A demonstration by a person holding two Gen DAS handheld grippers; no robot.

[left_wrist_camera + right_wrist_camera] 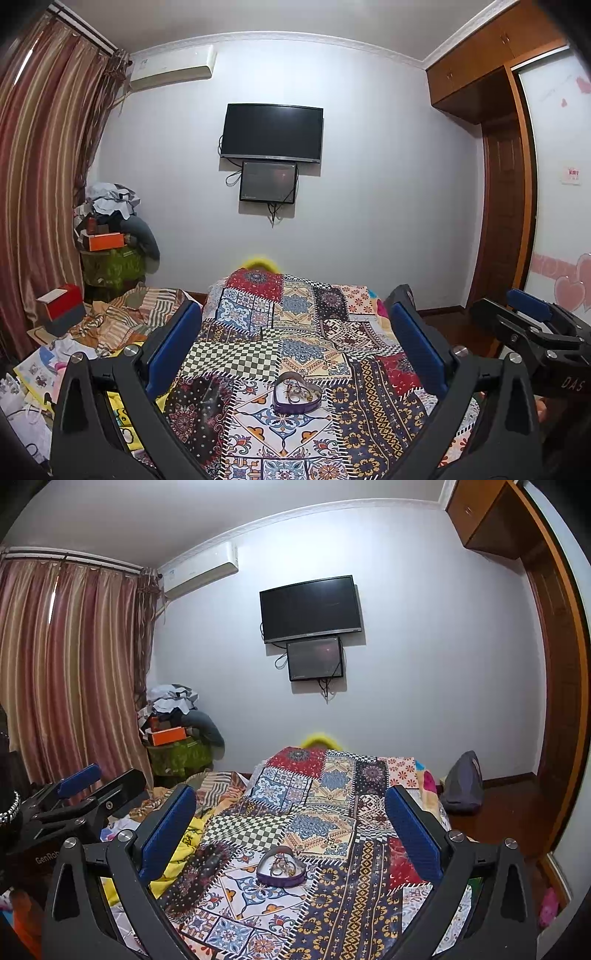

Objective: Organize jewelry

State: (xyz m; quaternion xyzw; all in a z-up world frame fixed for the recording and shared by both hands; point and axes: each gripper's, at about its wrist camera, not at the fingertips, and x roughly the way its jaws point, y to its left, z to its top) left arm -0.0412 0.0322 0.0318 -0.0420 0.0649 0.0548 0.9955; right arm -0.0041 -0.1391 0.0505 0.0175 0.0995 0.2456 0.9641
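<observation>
I see the heart-shaped jewelry tray (294,397) on the patchwork bedspread (310,325), ahead between my left gripper (295,354) fingers. Both it and my right gripper (291,834) are spread wide, empty.

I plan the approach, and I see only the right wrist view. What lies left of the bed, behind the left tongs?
Observer: A red and white box stands there, beside a crumpled striped cloth.
Operator: And lower, nearer to the camera?
Observer: Loose papers and booklets lie scattered there.
Operator: Are the left tongs open?
Observer: Yes. The left tongs are wide open and hold nothing. In their own view, the heart-shaped dish with the jewelry appears between the two fingers, untouched.
</observation>
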